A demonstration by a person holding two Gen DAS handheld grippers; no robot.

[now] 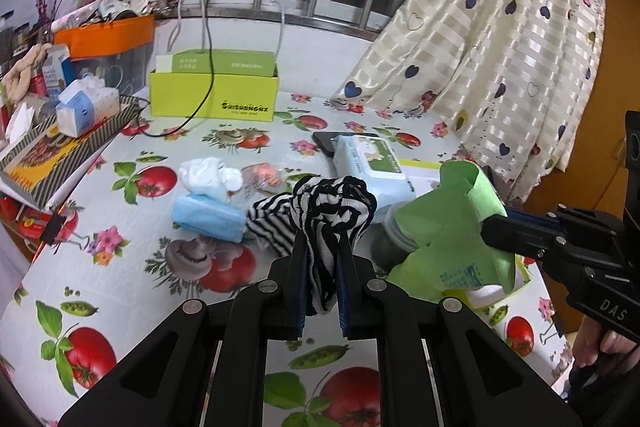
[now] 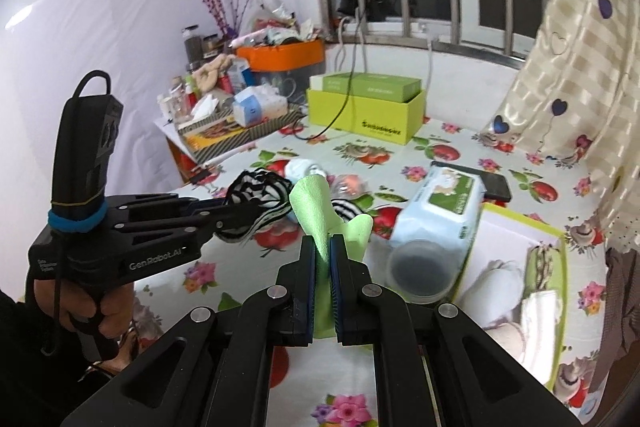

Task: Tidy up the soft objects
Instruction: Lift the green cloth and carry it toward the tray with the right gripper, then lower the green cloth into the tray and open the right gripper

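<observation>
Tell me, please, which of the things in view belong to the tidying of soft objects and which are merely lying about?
Part of the job:
striped cloth, in the left hand-held gripper
green cloth, in the right hand-held gripper

Lying about:
wet wipes pack
phone
yellow-green box
orange box

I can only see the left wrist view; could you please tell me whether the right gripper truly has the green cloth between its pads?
Observer: Yes. The right gripper is shut on the green cloth, which stands up from between its pads.
Operator: Thank you. What lies on the table beyond that cloth, to the right?
Observer: An open lime-rimmed box, holding white rolled items and a green patterned cloth.
</observation>
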